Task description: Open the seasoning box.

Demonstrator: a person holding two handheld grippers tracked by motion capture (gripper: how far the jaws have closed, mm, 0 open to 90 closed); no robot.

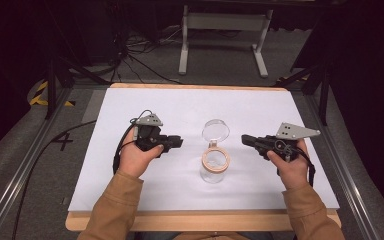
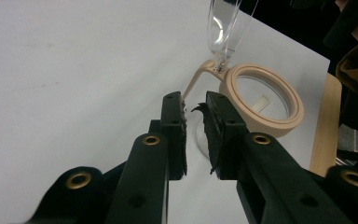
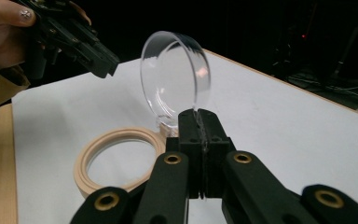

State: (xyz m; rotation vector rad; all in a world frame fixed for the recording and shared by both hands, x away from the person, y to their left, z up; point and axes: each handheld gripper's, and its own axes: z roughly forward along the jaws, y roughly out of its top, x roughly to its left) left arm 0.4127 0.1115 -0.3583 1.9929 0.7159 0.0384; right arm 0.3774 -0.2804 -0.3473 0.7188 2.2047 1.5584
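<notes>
A clear glass jar (image 1: 214, 172) with a beige rim (image 1: 216, 159) stands upright at the middle of the white table. Its hinged clear lid (image 1: 215, 130) is swung up and back. My left gripper (image 1: 180, 142) lies just left of the jar and points at it. In the left gripper view its jaws (image 2: 196, 100) show a narrow gap with nothing in it, short of the beige latch (image 2: 198, 77) and rim (image 2: 289, 126). My right gripper (image 1: 244, 138) is right of the jar, its jaws (image 3: 198, 114) pressed together on nothing, in front of the lid (image 3: 175, 84).
White sheet (image 1: 145, 105) covers a wooden tabletop, whose edge (image 1: 200, 220) shows at the front. Aluminium rails run along both sides. Beyond the far edge stand a grey metal stand (image 1: 225, 22) and floor cables (image 1: 140, 55). Both sleeves come in from the bottom.
</notes>
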